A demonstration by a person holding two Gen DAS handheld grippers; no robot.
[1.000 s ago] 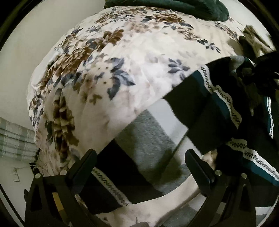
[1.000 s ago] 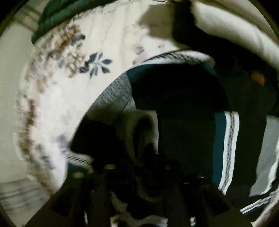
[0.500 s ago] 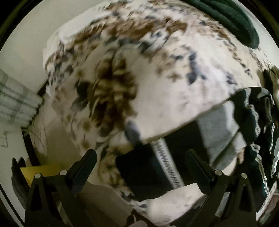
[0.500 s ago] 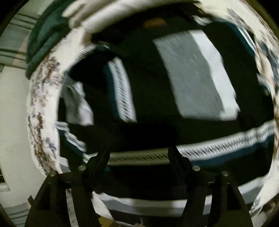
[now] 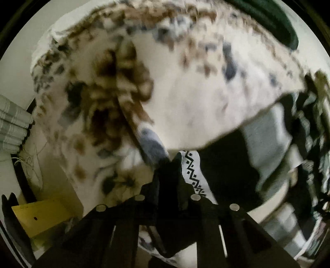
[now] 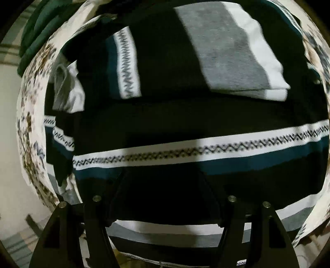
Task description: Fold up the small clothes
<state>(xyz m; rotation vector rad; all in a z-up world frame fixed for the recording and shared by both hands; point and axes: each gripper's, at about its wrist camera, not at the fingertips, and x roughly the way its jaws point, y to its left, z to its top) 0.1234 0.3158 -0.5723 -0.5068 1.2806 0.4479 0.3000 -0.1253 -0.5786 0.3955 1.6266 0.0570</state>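
A dark knitted sweater [image 6: 165, 115] with white zigzag bands, teal stripes and a grey-white panel lies spread on a floral blanket [image 5: 185, 92]. A sleeve is folded over its upper part in the right wrist view. In the left wrist view the sweater [image 5: 226, 169] reaches in from the right. My left gripper [image 5: 172, 162] points down at its corner; the jaws are closing with the cloth's edge pinched between them, next to the zigzag band. My right gripper [image 6: 162, 177] hovers over the sweater's lower body, its fingers apart and nothing between them.
A dark green garment [image 5: 274, 18] lies at the blanket's far edge, also seen in the right wrist view [image 6: 39, 26]. Beside the bed are a yellow box [image 5: 39, 214] and a stack of striped fabric [image 5: 12, 125]. The floral blanket [image 6: 28, 123] borders the sweater on the left.
My left gripper swept to the sweater's corner and its wide-open jaws closed on the edge. My right gripper let go of the cloth, opened and moved over the sweater's body.
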